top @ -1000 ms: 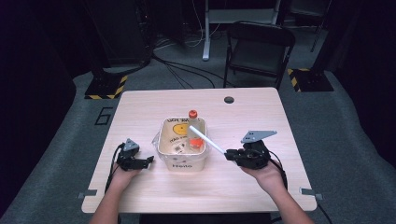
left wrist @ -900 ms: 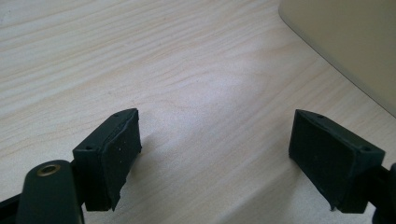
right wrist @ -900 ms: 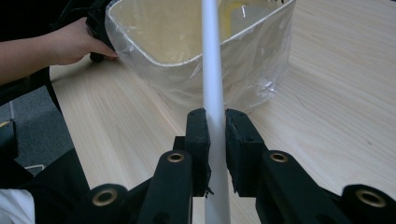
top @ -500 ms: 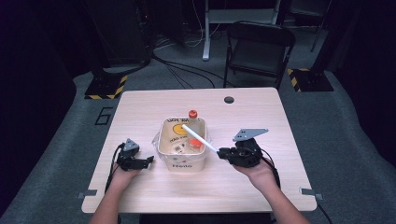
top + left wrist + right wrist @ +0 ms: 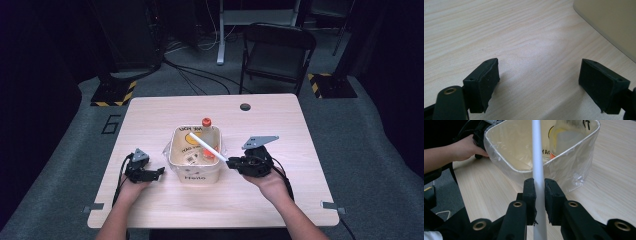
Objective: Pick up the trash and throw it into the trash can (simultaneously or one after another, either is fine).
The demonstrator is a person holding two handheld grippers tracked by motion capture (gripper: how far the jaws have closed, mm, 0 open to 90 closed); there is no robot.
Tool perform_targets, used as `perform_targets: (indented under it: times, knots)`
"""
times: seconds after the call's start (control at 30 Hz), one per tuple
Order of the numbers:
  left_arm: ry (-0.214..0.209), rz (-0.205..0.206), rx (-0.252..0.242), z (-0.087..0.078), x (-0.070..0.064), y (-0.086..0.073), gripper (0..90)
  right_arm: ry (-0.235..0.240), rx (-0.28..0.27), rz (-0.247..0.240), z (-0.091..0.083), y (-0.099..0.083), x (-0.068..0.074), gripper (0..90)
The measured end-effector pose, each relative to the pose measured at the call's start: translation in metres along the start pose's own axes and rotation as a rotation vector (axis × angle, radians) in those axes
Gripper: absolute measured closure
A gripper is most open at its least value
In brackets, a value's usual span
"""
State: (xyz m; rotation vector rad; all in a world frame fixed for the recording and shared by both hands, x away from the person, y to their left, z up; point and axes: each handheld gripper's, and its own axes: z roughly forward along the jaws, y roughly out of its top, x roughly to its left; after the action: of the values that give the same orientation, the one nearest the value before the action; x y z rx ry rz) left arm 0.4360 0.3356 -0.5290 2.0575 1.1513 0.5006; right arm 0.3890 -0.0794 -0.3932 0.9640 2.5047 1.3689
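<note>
A cream bin [image 5: 196,174] lined with clear plastic stands mid-table; its rim shows close up in the right gripper view [image 5: 506,161]. A plastic bottle with an orange cap [image 5: 206,122] stands in the bin's far side [image 5: 569,137]. My right gripper [image 5: 233,162] is shut on a white tube [image 5: 207,146] that reaches up and left over the bin's opening; the tube [image 5: 537,155] runs between the jaws. My left gripper [image 5: 159,172] rests on the table left of the bin, open with nothing between its fingers [image 5: 485,82].
The wooden table [image 5: 150,115] has a round cable hole [image 5: 245,106] near its far edge. A black chair [image 5: 275,52] stands behind it. The bin's corner [image 5: 609,22] lies to the upper right in the left gripper view.
My right gripper has moved left toward the bin with the white tube, bringing the tube farther over the opening. The left gripper has stayed put.
</note>
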Motion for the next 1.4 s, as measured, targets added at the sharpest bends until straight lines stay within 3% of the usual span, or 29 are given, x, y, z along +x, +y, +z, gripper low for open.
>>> perform_targets:
  times: [0.93, 1.4]
  knots:
    - [0.0, 0.0, -0.001, 0.0, 0.0, 0.0, 16.7, -0.007, 0.0, -0.005, 0.016, 0.013, 0.006, 78.6]
    - [0.0, -0.001, -0.001, 0.0, 0.0, 0.0, 16.7, -0.035, -0.007, 0.006, 0.023, 0.018, 0.009, 78.3]
